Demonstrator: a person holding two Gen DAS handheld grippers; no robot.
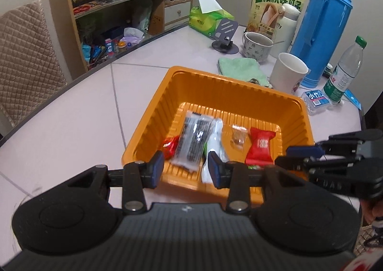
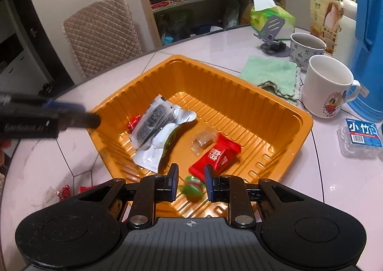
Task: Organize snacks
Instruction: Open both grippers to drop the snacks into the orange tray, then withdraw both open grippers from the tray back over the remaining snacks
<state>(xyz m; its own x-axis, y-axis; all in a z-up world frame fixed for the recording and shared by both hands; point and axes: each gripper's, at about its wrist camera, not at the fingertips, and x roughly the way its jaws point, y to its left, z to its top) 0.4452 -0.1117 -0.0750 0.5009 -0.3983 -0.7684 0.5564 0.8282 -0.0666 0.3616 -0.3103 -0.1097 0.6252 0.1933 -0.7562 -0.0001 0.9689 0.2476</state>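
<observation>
An orange plastic tray [image 1: 229, 89] [image 2: 241, 93] sits on the white table. In it lie a clear packet of dark snack [image 1: 194, 144] [image 2: 152, 124], a white and green packet [image 1: 214, 148] [image 2: 158, 148], a small red candy [image 1: 169, 147] [image 2: 134, 123], a clear-wrapped brown candy [image 1: 238, 138] [image 2: 203, 141], a red packet [image 1: 260, 147] [image 2: 216, 154] and a green candy [image 2: 192, 187]. My left gripper [image 1: 185, 168] is open above the tray's near edge, empty. My right gripper [image 2: 190, 178] is open just above the green candy; it shows at the right of the left wrist view [image 1: 301, 158].
Behind the tray lie a green cloth [image 2: 273, 74], two mugs [image 2: 328, 89] [image 2: 306, 48], a blue thermos [image 1: 323, 29], a water bottle [image 1: 344, 72], a small clear box [image 2: 361, 136], a tissue pack [image 1: 208, 19] and a snack box [image 1: 275, 0]. Red wrappers [image 2: 64, 192] lie on the table left of the tray.
</observation>
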